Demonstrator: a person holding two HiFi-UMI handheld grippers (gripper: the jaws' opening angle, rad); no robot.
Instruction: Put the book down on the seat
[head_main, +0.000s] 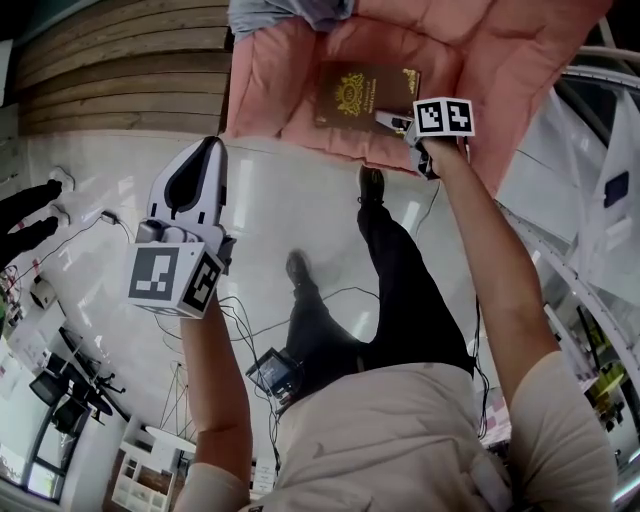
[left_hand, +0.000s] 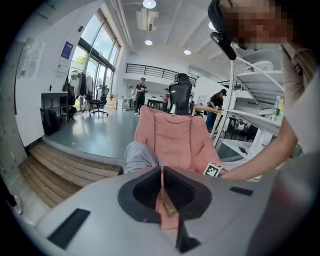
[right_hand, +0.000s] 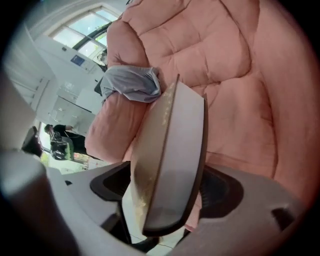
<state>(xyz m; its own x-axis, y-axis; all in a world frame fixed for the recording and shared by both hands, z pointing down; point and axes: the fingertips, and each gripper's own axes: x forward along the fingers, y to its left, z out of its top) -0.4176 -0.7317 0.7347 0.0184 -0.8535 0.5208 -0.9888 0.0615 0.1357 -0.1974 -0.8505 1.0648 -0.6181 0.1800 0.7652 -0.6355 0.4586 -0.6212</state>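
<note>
A brown book (head_main: 365, 95) with a gold emblem lies cover-up on the seat of the pink padded chair (head_main: 270, 80). My right gripper (head_main: 392, 122) reaches to the book's right edge. In the right gripper view the book (right_hand: 170, 150) stands edge-on between the jaws of the right gripper (right_hand: 167, 195), with a gap showing at each pad. My left gripper (head_main: 205, 148) hangs over the floor to the chair's left, jaws together and holding nothing. In the left gripper view the left gripper (left_hand: 161, 187) points at the chair (left_hand: 175, 140).
A grey cloth (head_main: 290, 12) lies over the chair's arm. Wooden steps (head_main: 110, 70) run behind the chair at the left. A white metal rack (head_main: 590, 230) stands at the right. Cables (head_main: 250, 320) trail across the glossy floor by the person's legs.
</note>
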